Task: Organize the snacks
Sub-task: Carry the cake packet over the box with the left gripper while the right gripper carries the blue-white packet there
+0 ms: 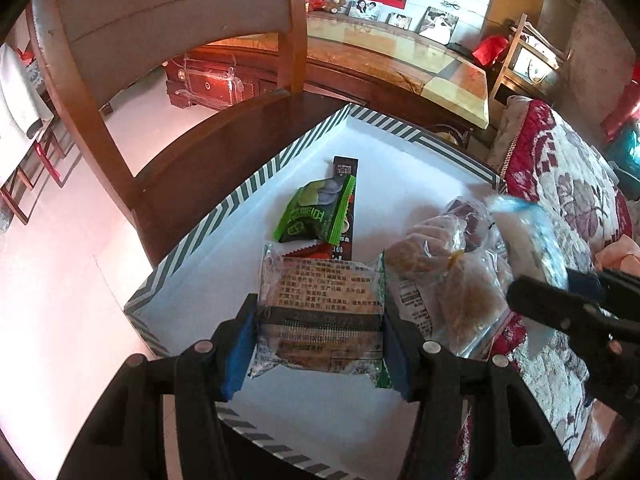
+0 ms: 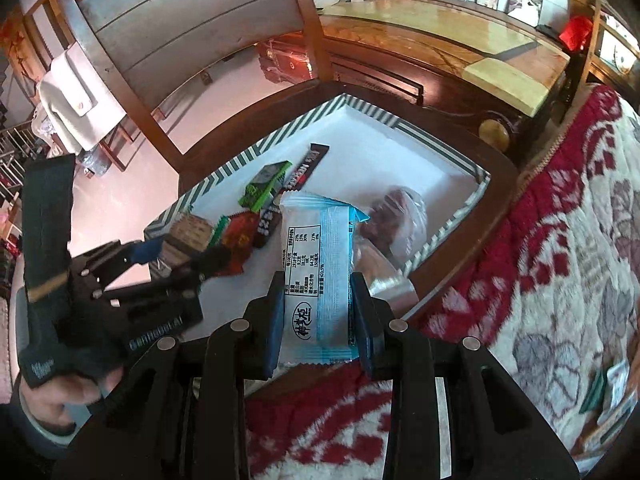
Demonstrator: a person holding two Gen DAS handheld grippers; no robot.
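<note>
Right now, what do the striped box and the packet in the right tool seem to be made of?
Striped box: looks like cardboard, matte white inside, with a printed dark green and white striped rim and thin, folded-looking walls.

Blue and white packet in the right tool: probably thin plastic film, slightly glossy, with a crimped end seal and printed text.

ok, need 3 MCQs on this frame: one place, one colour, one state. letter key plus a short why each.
1. Where does the striped box sit?
A. on a wooden chair seat
B. on the floor
C. on a shelf

2. What colour is the pack in the right gripper?
A. red and black
B. blue and white
C. solid yellow

3. What is the left gripper doing?
A. open, nothing between its fingers
B. clamped on a snack pack
C. gripping the box rim

Key: 1 A, dark wood seat shows around the box. 2 B, light blue wrapper with white panel. 3 B, both pads press the clear pack's sides.
</note>
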